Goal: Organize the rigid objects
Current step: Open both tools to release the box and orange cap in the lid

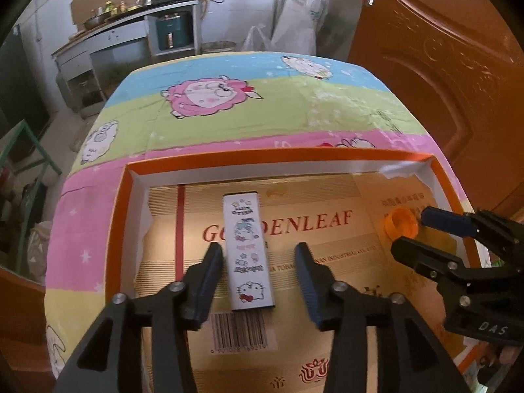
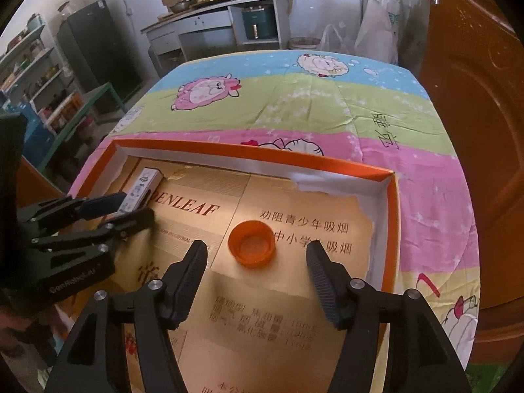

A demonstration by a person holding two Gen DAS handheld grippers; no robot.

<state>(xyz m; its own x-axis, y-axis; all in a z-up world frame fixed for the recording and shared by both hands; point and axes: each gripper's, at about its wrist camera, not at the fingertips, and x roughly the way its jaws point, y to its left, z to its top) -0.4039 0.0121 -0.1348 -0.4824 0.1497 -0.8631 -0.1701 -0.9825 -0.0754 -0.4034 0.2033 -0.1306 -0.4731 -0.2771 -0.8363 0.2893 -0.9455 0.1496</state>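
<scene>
Two pairs of tongs over a shallow orange-rimmed tray (image 1: 281,158) lined with gold "GOLDENLEAF" cardboard (image 1: 330,262), set on a counter draped in a sheep-print cloth (image 1: 294,104) of blue, green and pink bands.

Left tongs (image 1: 258,258) spread wide, gripping nothing. Between the fingers, a slim white cartoon-printed box (image 1: 249,252) lying flat on the cardboard, long axis running near to far, its left edge at or just beside the left finger (image 1: 209,281), its right edge apart from the right finger. Seen from the right wrist view, same box (image 2: 140,190) near the tray's far-left corner, left tongs (image 2: 129,208) straddling its near end.

Right tongs (image 2: 257,262) likewise spread wide, empty. Small orange cap (image 2: 251,245) sitting open side up on the cardboard, right of centre in the tray, between the two fingertips and touching neither. In the left wrist view, cap (image 1: 401,224) by the tray's right wall, right tongs (image 1: 412,229) bracketing it.

Box and cap well apart, both inside the tray. Torn white paper (image 2: 314,180) along the tray's far-right inner wall.
</scene>
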